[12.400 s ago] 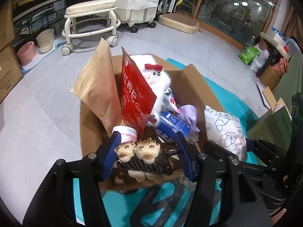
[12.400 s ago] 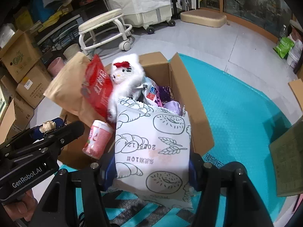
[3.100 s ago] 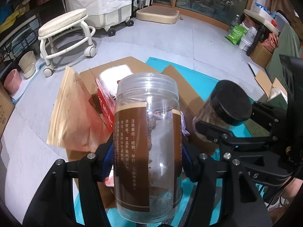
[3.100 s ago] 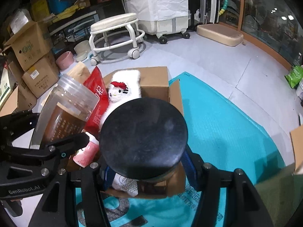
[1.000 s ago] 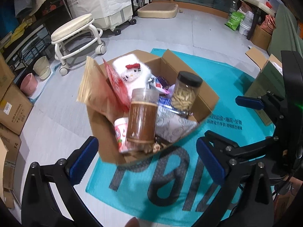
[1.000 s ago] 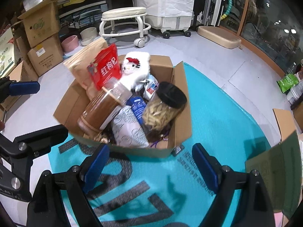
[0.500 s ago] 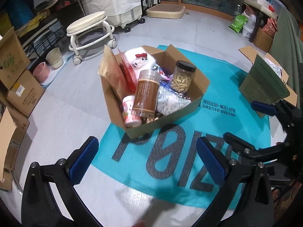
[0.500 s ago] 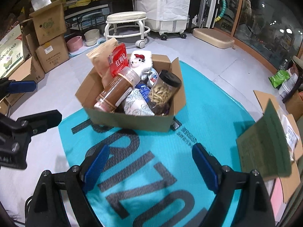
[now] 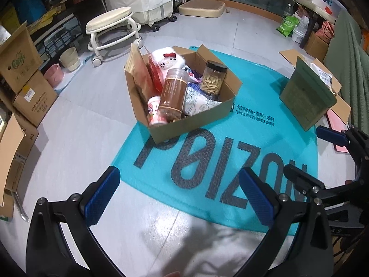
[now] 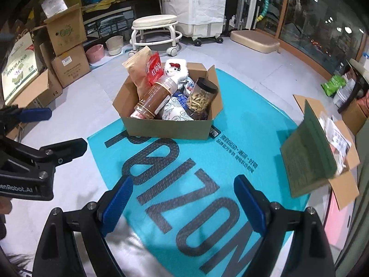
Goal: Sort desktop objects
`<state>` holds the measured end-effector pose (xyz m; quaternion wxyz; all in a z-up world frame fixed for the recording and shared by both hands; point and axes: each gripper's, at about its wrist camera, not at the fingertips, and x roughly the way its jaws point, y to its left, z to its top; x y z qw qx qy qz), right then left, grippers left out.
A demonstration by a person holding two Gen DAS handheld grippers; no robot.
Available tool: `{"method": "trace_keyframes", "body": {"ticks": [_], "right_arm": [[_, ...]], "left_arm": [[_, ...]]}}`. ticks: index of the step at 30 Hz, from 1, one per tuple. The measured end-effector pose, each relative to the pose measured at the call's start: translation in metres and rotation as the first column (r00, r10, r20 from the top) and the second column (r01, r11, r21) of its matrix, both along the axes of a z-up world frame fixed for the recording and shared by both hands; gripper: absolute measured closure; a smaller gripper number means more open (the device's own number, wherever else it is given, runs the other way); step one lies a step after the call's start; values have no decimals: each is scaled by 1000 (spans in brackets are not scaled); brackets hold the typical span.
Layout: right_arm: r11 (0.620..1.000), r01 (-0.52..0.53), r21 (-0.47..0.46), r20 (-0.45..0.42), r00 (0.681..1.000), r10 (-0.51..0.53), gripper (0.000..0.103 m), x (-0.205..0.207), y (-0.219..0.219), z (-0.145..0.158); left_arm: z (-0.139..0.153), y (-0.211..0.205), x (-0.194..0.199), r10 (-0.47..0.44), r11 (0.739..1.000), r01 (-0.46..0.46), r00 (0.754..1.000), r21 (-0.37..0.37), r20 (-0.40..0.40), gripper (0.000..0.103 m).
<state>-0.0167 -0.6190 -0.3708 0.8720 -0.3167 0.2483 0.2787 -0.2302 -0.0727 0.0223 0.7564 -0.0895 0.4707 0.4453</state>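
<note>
An open cardboard box (image 9: 203, 120) stands on a teal mat (image 9: 265, 143) on the floor; it also shows in the right wrist view (image 10: 170, 127). In it lie a tall brown-labelled clear jar (image 9: 173, 94), a black-lidded jar of pale snacks (image 9: 213, 77), a white patterned bag (image 9: 198, 102), a pink cup (image 9: 155, 110), a red pouch (image 10: 154, 69), a tan paper bag (image 9: 138, 76) and a white plush cat (image 9: 169, 58). My left gripper (image 9: 180, 198) is open and empty, well back from the box. My right gripper (image 10: 184, 205) is open and empty, also back from it.
A white wheeled stool (image 9: 113, 30) stands behind the box. Stacked cardboard boxes (image 10: 66, 53) line the left. An open box with a green flap (image 10: 316, 159) sits at the mat's right edge. Pink and cream bowls (image 9: 62, 64) lie near the stool.
Both grippers have pulled further back and up from the box, so it looks smaller. Earlier they released the two jars into the box. The box contents have not moved.
</note>
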Motion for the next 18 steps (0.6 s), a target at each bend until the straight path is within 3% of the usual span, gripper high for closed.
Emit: {"method": "trace_keyframes", "body": {"ticks": [13,18], "right_arm": [[999,32,7,-63,998,-31,13,-28,-17,0],[1000,19,5,-65,998,-18,13,-34,-14,1]], "left_arm": [[13,-30,-7,-1,999,2,1000,-51,28,0],[20,-40,-5,-6,1000,6,1000,-19,11,0]]}}
